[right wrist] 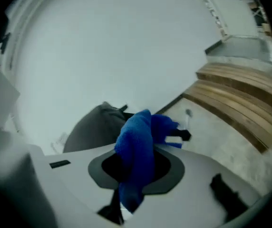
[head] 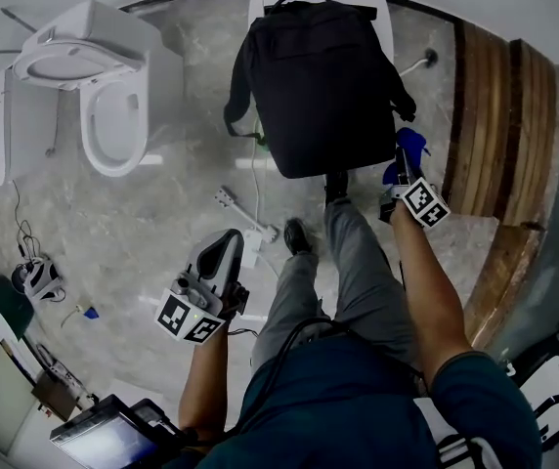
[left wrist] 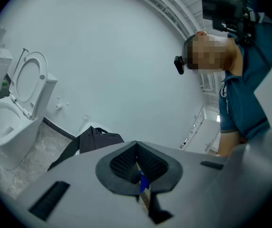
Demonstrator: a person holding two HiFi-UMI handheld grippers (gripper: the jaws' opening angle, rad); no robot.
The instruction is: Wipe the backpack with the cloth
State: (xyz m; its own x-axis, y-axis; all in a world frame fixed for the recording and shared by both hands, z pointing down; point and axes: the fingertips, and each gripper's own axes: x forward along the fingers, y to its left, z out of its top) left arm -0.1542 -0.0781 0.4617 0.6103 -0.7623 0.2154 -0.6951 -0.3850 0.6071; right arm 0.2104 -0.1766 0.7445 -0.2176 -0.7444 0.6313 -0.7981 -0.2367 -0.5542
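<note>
A black backpack [head: 323,86] lies on a white seat at the top of the head view. My right gripper [head: 404,164] hovers by its lower right corner, shut on a blue cloth [head: 409,148]. In the right gripper view the cloth [right wrist: 138,148] bulges up out of the jaws and hides the pads, and the backpack [right wrist: 98,125] lies just beyond it. My left gripper [head: 227,244] is lower down, well short of the backpack and apart from it. Its jaws are shut with nothing between them. In the left gripper view [left wrist: 136,151] the backpack [left wrist: 95,139] is seen far off.
A white toilet [head: 104,96] with its lid up stands at the left on the marbled floor [head: 143,223]. Wooden planks [head: 499,115] run along the right side. The person's legs and shoes [head: 297,235] are below the backpack. A small white tool [head: 245,218] and cables lie on the floor.
</note>
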